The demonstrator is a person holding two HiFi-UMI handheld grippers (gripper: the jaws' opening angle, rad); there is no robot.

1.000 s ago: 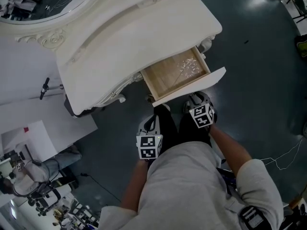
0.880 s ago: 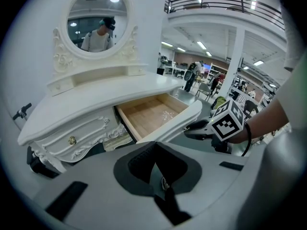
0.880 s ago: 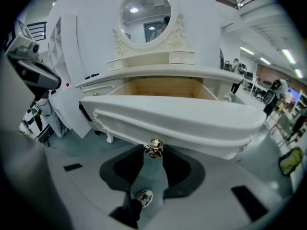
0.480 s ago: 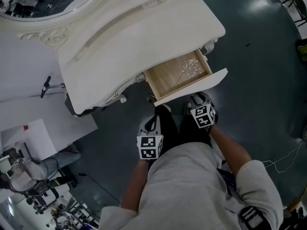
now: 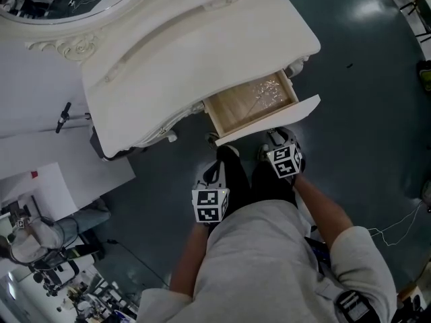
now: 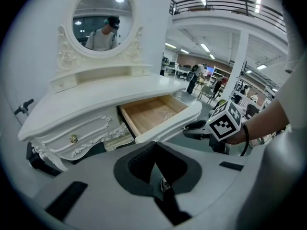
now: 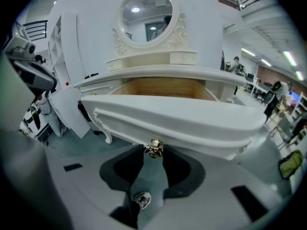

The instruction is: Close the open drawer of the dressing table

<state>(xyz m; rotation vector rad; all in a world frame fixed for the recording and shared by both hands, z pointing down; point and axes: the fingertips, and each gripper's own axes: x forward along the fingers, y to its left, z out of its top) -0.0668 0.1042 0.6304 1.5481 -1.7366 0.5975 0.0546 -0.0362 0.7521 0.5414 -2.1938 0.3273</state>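
The cream dressing table [image 5: 195, 52] has its right drawer [image 5: 248, 104] pulled out, showing a bare wooden bottom with a small glinting scatter at the back. My right gripper [image 5: 275, 138] is right under the drawer front [image 7: 177, 123]. In the right gripper view its tips [image 7: 154, 153] close round the brass knob [image 7: 154, 147]. My left gripper [image 5: 225, 155] hangs lower and to the left, jaws together on nothing, aimed at the table's front [image 6: 154, 151]. From there the open drawer [image 6: 152, 113] and the right gripper's marker cube [image 6: 225, 122] are visible.
An oval mirror [image 6: 101, 20] tops the table, and another drawer with a brass knob [image 6: 73, 138] sits to the left, pushed in. White boards [image 5: 47, 160] lean at the left. Dark glossy floor [image 5: 363, 113] spreads to the right. Office clutter [image 5: 40, 247] is at the lower left.
Only the head view has shifted slightly. Both grippers and the drawer stand as they did.
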